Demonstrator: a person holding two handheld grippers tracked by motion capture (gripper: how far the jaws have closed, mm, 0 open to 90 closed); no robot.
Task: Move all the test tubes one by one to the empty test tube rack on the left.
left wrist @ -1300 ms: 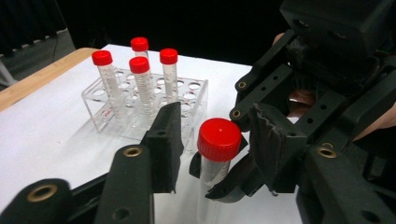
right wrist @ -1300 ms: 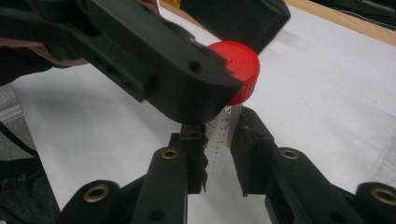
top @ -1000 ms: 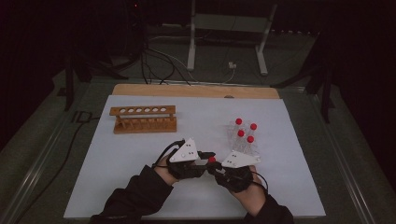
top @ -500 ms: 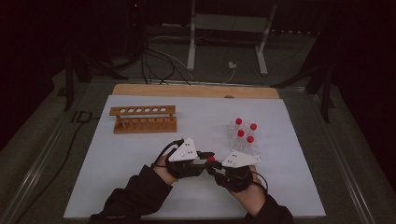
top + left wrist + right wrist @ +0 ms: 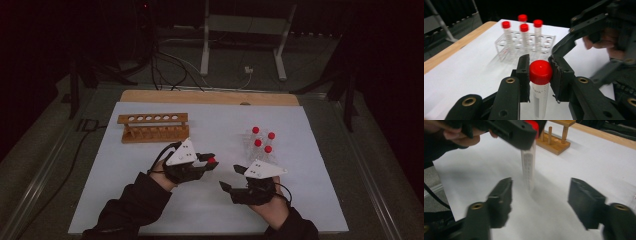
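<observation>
Left gripper (image 5: 538, 72) clamped on the red-capped tube (image 5: 539, 87), pads at the cap, tube upright. Right gripper (image 5: 540, 197) jaws just opened, nothing between them; tube hangs just ahead. Clear rack (image 5: 524, 42) holds 4 tubes beyond.

Legible text: none. The red-capped tube (image 5: 539, 92) carries a printed graduation scale and a short line of dark lettering on its clear wall, seen in the left gripper view; the characters are too small and blurred to read. In the right gripper view the same scale marks appear as fine lines without readable numerals.
</observation>
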